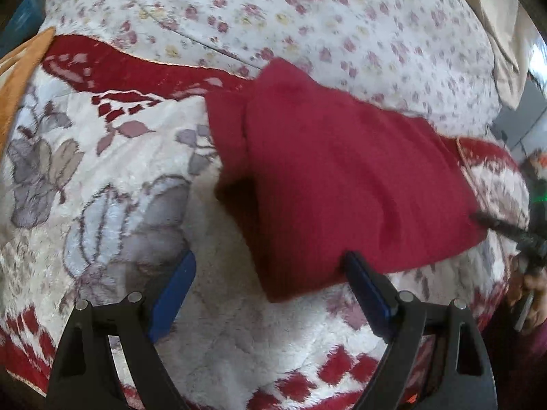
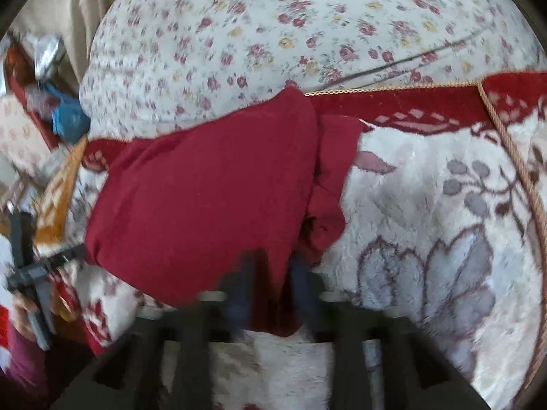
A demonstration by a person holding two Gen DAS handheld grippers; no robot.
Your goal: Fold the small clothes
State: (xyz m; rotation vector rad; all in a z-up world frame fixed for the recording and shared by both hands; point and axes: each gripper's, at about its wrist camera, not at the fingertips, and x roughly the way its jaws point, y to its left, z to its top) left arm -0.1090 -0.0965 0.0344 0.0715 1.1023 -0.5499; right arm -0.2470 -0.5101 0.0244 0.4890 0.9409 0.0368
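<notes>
Red knit garment (image 1: 342, 184) lies folded on the plush floral blanket (image 1: 112, 177), its far edge reaching the rose-print sheet (image 1: 307, 17) at 12 o'clock. In the left wrist view it fills centre to 3 o'clock. One extra flap sticks out along its left side, at approx 10 o'clock of the garment — looks like a sleeve or side panel tucked under, so the fold is partway, not squared off yet. Judging by that, it's flat on the blanket because the soft pile gives a broad bed to crease it on.

Left gripper (image 1: 270, 287): jaws spread wide, nothing between the blue pads (image 1: 174, 294) but bare blanket and the garment's near corner. The right-side pad sits at the garment's near hem, at or just beside it — no clamp. Released. Tool is pitched steeply down at the bed, near corner at 12 o'clock of the jaws, prob. lined up to take that hem.

Right gripper (image 2: 270, 294): heavily blurred. The garment's lower point hangs down between the dark fingers at 6 o'clock of the right wrist view, w/ gaps either side of the cloth. Whether the pads press it, can't tell. Also tilted steeply down.

At 9 o'clock in the right view, the other tool's handle w/ a person's hand (image 2: 24, 311) on it.
</notes>
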